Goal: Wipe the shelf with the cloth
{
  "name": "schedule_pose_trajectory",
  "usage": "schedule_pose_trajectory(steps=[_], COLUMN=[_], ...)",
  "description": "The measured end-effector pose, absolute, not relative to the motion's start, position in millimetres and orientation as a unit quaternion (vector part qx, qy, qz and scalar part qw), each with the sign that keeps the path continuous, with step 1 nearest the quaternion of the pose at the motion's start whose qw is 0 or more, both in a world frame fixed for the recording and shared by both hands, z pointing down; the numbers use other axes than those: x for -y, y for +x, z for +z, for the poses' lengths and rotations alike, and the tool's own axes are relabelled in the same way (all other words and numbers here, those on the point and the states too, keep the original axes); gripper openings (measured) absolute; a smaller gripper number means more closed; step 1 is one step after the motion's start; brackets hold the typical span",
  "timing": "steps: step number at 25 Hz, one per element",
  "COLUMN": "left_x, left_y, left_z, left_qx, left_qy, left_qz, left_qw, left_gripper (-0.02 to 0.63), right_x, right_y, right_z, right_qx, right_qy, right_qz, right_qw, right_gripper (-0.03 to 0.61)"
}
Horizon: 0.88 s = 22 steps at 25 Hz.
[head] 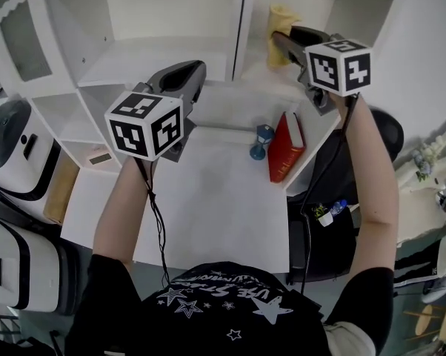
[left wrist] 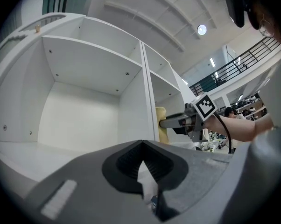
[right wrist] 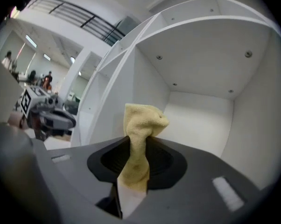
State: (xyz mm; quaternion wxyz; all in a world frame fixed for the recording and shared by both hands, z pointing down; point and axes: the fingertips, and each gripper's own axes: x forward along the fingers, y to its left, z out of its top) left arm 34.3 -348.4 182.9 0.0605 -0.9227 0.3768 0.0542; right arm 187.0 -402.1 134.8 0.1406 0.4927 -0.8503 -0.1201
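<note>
My left gripper (left wrist: 141,144) is closed with nothing in it, and sits in front of the shelf's (head: 152,69) left bay. My right gripper (right wrist: 139,146) is clamped on the yellow cloth (right wrist: 141,120), which is inside the right bay, just beside the divider.

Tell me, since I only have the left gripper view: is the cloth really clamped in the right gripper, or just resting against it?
Observer: It is clamped. The right gripper view shows the right gripper with its jaws shut on the yellow cloth, and a bunched end sticks out past the tips.
Operator: Where is the cloth pointing?
Observer: Into a white shelf compartment, toward its back wall.
Operator: Anything lower down to avoid?
Observer: The head view shows a red book and a small blue object on the white desk, near its right edge.
</note>
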Motion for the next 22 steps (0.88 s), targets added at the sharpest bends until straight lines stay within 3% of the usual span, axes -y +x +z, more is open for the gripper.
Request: schedule_pose_trajectory(steps=[11,17,22], left_x=[367.6,376.6,380.9], left_y=[23.8,20.4,14.2], left_z=[174.6,175.9,179.3], left_qx=[-0.402,-0.412,-0.420], left_qy=[-0.911,-0.907,-0.904], left_qz=[0.064,0.061,0.056], left_qw=[0.063,0.061,0.063], left_gripper=[0.000,0.000,0.000], right_x=[480.9,522.9,545.0], right_y=[190.1,193.2,194.0], right_z=[147.0,176.4,192.0], right_qx=[0.715,0.661,0.648], right_qy=[0.475,0.424,0.397], right_qz=[-0.337,-0.359,-0.351], right_qw=[0.387,0.504,0.548], right_gripper=[0.129,0.127,0.126])
